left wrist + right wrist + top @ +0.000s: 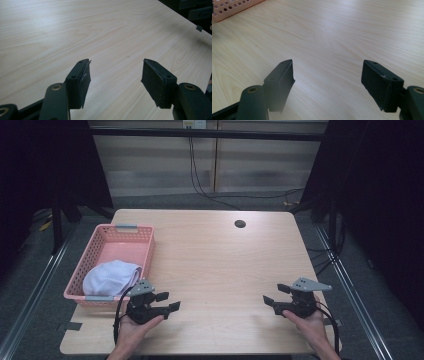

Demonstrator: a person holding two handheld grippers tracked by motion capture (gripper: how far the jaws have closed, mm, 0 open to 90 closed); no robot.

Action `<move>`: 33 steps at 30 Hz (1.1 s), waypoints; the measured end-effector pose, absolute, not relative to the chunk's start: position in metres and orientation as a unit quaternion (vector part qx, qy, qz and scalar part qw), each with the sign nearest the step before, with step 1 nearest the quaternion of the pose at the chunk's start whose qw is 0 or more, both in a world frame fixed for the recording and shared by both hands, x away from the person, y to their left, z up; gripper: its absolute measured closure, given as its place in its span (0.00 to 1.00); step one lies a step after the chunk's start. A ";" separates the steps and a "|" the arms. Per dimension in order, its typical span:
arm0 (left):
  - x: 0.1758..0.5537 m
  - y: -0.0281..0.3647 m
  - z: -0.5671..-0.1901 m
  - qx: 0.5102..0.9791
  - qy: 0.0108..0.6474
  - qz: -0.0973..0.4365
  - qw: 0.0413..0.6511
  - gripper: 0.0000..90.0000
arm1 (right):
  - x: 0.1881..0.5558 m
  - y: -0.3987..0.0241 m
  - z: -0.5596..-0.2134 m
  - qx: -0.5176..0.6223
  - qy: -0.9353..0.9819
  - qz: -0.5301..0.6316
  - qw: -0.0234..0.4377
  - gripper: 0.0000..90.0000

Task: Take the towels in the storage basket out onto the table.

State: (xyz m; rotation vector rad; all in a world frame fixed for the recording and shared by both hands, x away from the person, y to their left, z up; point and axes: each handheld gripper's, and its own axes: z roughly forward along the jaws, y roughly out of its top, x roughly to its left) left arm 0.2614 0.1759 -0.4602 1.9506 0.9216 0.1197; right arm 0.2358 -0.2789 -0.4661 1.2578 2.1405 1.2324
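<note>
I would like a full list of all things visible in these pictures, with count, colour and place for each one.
basket: one, pink plastic with holes, on the table's left side near the edge.
cloth: one, white, bundled inside the basket at its near end.
table: one, light wood, with a round dark hole near its far edge.
cables: several, black, on the grey floor behind the table.
left hand-held gripper: one, black with grey plate, near left of table beside the basket, jaws open, nothing between them.
right hand-held gripper: one, black with grey plate, near right of table, jaws open, nothing between them.
</note>
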 end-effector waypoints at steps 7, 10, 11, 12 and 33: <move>0.260 0.181 -0.447 0.792 0.370 0.047 0.484 0.42 | 0.235 -0.278 -0.467 0.446 0.760 0.436 0.183 0.29; 0.260 0.187 -0.434 0.794 0.367 0.060 0.481 0.40 | 0.234 -0.277 -0.468 0.443 0.764 0.433 0.183 0.29; 0.260 0.189 -0.430 0.795 0.366 0.061 0.480 0.39 | 0.233 -0.276 -0.468 0.442 0.765 0.433 0.181 0.29; 0.260 0.189 -0.430 0.795 0.366 0.061 0.480 0.37 | 0.233 -0.276 -0.468 0.441 0.765 0.432 0.182 0.29; 0.283 0.244 -0.389 0.801 0.392 0.119 0.436 0.25 | 0.233 -0.270 -0.467 0.428 0.775 0.431 0.176 0.28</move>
